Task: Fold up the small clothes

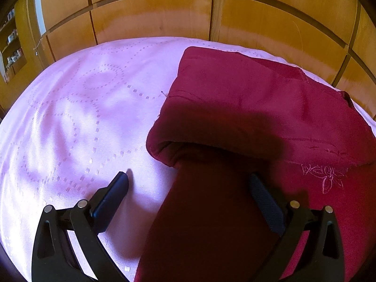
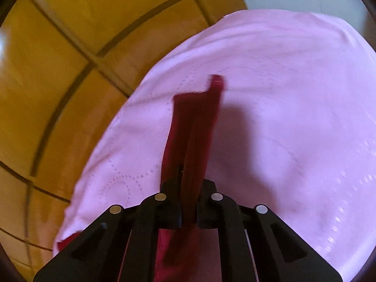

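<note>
A dark red garment [image 1: 246, 98] lies folded on the right half of a pink bedspread [image 1: 82, 117], with a small embroidered flower [image 1: 326, 176] near its lower edge. My left gripper [image 1: 190, 185] hovers just over it, open. A strip of the red cloth runs between its wide-apart fingers, and the left pad [image 1: 119, 183] is over bare bedspread. In the right wrist view my right gripper [image 2: 188, 181] is shut on a bunched strip of the red garment [image 2: 195, 122], which stands up from the jaws over the pink bedspread [image 2: 293, 117].
Wooden wardrobe panels [image 1: 152, 16] stand right behind the bed and fill the left of the right wrist view [image 2: 58, 70]. A shelf with small items [image 1: 11, 47] is at the far left. The bedspread's edge [image 2: 77, 188] drops off toward the wood.
</note>
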